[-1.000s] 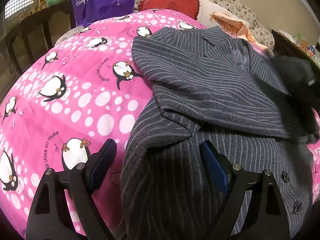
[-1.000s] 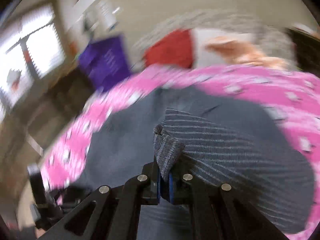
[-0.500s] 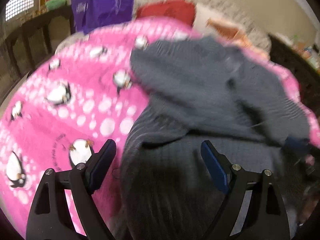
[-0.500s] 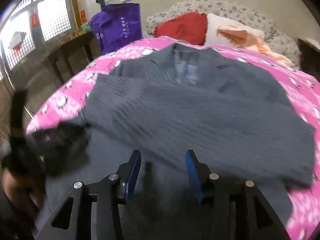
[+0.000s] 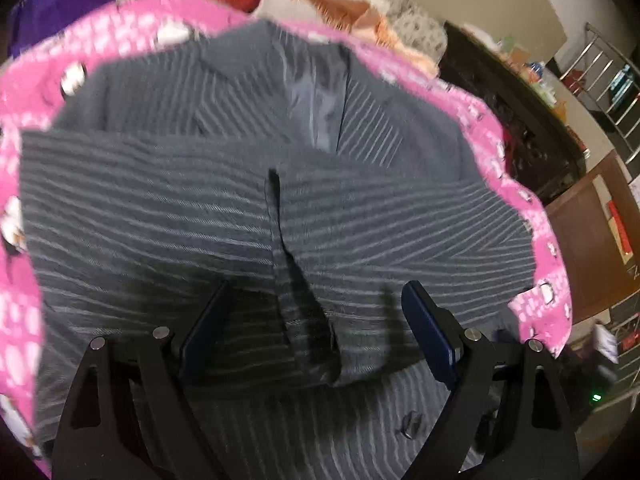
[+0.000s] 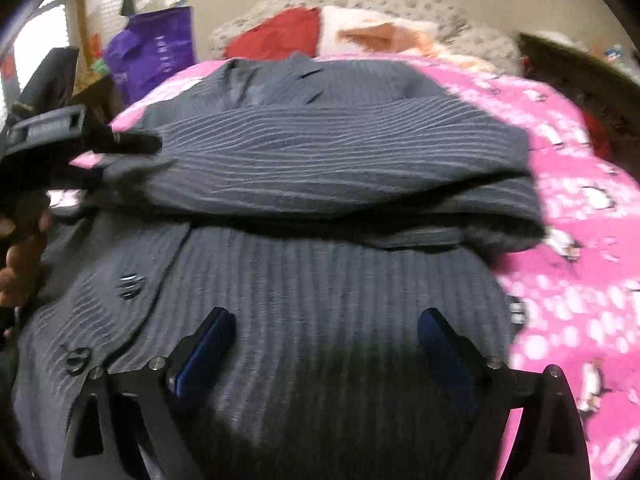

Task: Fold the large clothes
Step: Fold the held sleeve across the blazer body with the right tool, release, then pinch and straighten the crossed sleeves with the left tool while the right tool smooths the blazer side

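right gripper [image 6: 322,344] opened, sleeve [image 6: 320,164] dropped; buttons [image 6: 130,282] right-view.

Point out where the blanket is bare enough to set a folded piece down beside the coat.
Bare pink blanket lies right of the striped coat in the right wrist view. Behind it, the red cushion and orange cloth crowd the head end.

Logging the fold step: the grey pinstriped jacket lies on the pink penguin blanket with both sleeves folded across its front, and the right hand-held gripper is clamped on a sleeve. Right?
Not quite. The right hand-held gripper is not clamped: its jaws have just been opening and stand wide over the grey pinstriped jacket, nothing pinched, as the right wrist view shows. The jacket does lie on the pink penguin blanket, sleeves folded across.
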Demonstrator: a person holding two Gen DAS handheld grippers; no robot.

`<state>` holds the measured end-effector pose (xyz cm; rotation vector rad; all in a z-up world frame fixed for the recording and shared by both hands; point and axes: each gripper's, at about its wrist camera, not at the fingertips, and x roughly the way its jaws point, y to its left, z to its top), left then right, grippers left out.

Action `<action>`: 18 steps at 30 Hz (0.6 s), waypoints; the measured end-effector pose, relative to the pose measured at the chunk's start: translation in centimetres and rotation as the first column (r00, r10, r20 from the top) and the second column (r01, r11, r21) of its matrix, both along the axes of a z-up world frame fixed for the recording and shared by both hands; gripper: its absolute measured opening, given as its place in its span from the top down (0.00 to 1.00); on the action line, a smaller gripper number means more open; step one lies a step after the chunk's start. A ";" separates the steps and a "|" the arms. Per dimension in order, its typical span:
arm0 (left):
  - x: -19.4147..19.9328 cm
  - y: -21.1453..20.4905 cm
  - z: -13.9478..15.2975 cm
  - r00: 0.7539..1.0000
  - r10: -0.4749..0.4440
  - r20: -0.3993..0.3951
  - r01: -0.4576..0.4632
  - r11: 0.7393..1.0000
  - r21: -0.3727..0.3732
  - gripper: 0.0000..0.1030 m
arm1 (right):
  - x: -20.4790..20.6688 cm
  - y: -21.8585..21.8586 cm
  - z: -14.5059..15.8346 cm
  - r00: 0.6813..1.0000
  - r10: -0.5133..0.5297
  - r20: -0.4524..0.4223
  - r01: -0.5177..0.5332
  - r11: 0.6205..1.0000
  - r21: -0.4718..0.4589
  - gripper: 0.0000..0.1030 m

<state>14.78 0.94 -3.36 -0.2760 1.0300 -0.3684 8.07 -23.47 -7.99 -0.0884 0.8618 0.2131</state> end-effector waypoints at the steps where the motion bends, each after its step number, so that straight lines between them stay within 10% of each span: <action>1: 0.0 -0.2 -0.1 1.000 0.001 0.008 -0.001 1.000 0.009 0.16 | -0.2 0.1 0.0 0.999 -0.033 0.014 0.034 0.999 -0.027 0.10; 4: -0.1 -1.1 0.0 1.000 -0.011 0.028 0.010 1.000 0.012 0.18 | -0.5 0.0 0.3 0.986 -0.157 0.059 0.164 0.977 -0.133 0.10; 13: -0.6 -0.9 0.8 0.994 0.010 0.109 -0.009 1.000 -0.010 0.93 | -0.1 -1.0 0.3 0.984 -0.173 0.041 0.177 0.977 -0.117 0.10; 18: -2.0 -0.2 4.7 0.976 -0.004 0.219 0.010 1.000 -0.027 0.96 | 0.3 -0.9 0.2 0.984 -0.171 0.041 0.175 0.977 -0.120 0.10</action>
